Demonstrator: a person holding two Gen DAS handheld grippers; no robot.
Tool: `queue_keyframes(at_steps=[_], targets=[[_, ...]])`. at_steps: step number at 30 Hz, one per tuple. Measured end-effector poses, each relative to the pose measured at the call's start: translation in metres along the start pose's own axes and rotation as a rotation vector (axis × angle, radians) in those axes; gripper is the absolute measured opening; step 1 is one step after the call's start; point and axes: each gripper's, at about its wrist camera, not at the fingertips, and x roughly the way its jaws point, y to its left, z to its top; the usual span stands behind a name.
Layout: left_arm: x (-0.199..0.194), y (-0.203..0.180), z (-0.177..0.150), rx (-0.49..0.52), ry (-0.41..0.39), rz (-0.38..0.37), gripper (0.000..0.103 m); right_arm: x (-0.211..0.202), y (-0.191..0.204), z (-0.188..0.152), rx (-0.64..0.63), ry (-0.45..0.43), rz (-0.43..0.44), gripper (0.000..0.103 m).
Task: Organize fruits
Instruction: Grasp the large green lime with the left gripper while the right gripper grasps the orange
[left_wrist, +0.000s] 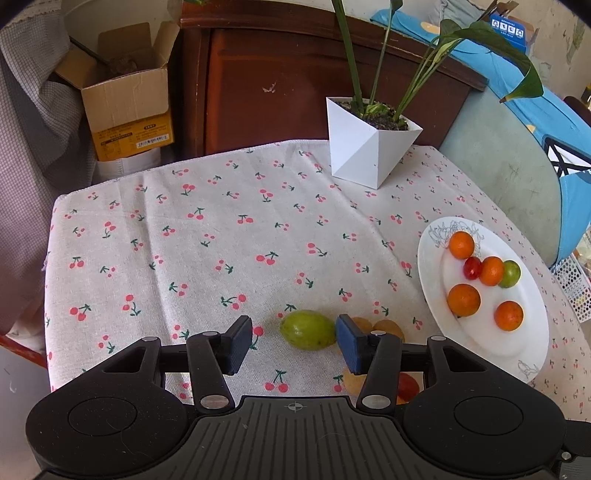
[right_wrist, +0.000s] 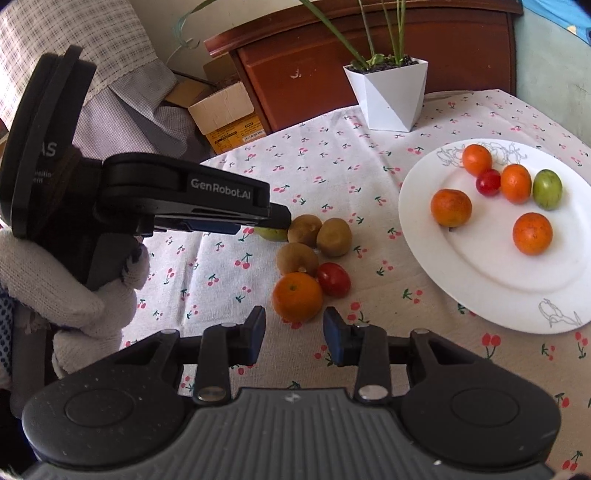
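A green fruit (left_wrist: 307, 329) lies on the cherry-print cloth between the fingers of my open left gripper (left_wrist: 294, 338), not gripped; in the right wrist view only a sliver of it (right_wrist: 272, 233) shows at the left gripper's tip. Three brown kiwis (right_wrist: 320, 239), a red tomato (right_wrist: 334, 279) and an orange (right_wrist: 297, 296) lie beside it. My right gripper (right_wrist: 294, 332) is open and empty, just short of the orange. A white plate (right_wrist: 491, 273) at the right holds several oranges, a tomato and a green fruit (right_wrist: 547, 189); the plate also shows in the left wrist view (left_wrist: 436, 273).
A white angular plant pot (left_wrist: 367, 147) stands at the table's far edge. Behind are a dark wooden cabinet (left_wrist: 280, 85) and a cardboard box (left_wrist: 125, 99). A green chair with blue cloth (left_wrist: 509, 166) stands at the right.
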Motion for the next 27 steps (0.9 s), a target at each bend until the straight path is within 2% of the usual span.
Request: queue_keyframes(at_steps=[6,12,20,23,27], targets=[[0.003,0.001,0.001,0.003,-0.004,-0.007,0.048,0.006,0.003,0.002,-0.011,-0.017,-0.009,0.036],[0.001,0.001,0.000,0.014,0.008,-0.043,0.046,0.006,0.004,0.003,-0.034,-0.030,-0.019,0.031],[0.002,-0.005,-0.001,0.034,0.001,-0.075,0.046,0.001,-0.001,0.003,-0.014,-0.026,-0.026,0.031],[0.000,-0.003,0.000,0.014,0.001,-0.083,0.038,0.000,-0.005,0.003,-0.001,-0.021,-0.024,0.031],[0.000,0.006,0.001,-0.036,-0.001,-0.070,0.037,-0.001,-0.007,0.003,0.011,-0.019,-0.018,0.031]])
